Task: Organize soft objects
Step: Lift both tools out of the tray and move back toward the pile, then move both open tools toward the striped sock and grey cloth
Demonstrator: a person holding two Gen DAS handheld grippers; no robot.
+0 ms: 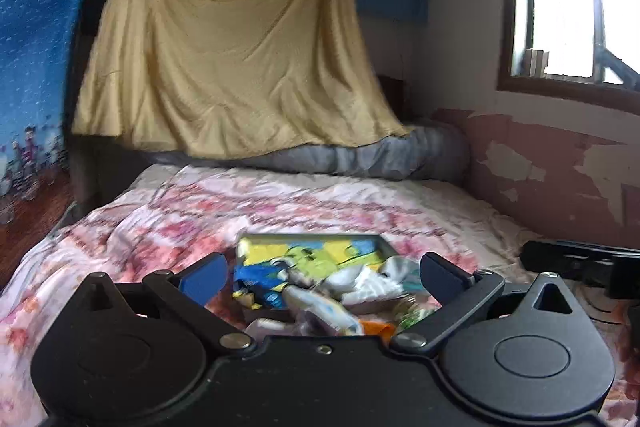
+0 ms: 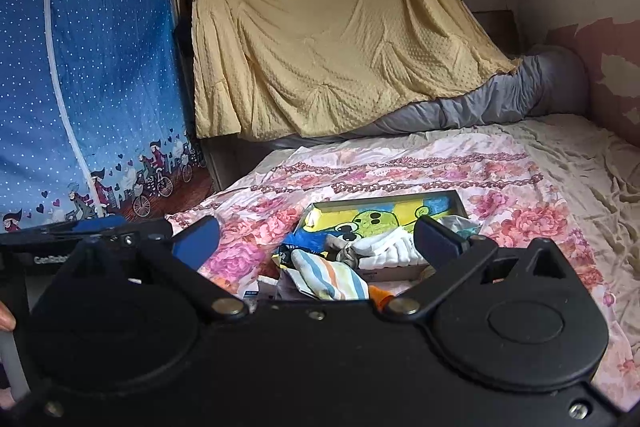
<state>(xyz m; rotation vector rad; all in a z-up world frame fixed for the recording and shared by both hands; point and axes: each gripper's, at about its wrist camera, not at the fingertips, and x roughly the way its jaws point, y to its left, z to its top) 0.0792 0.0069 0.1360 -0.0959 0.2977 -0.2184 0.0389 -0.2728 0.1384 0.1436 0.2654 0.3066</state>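
Landmark: shallow box [image 2: 460, 201] with a cartoon-printed floor, lying flat on the floral bedspread [image 2: 520, 219], likely serving as the collecting bin, since soft items sit in it. Inside its near end: folded white cloth [image 2: 394, 249] beside a grey knotted piece [image 2: 346, 253]. Over the box's near edge, partly outside: striped cloth [image 2: 330, 273] in blue, orange and white; just nearer than that, an orange scrap [image 2: 378, 293], judged awaiting sorting. Left gripper [image 1: 322, 273]: held level, short of the box and above the loose pile, jaws spread wide, nothing between them; image blurred. Right gripper [image 2: 320, 239]: same low, forward-pointing pose, jaws wide apart, empty, framing the striped cloth. Behind the box, well apart: grey rolled bedding [image 2: 500, 99] and a hanging yellow blanket [image 2: 340, 47].
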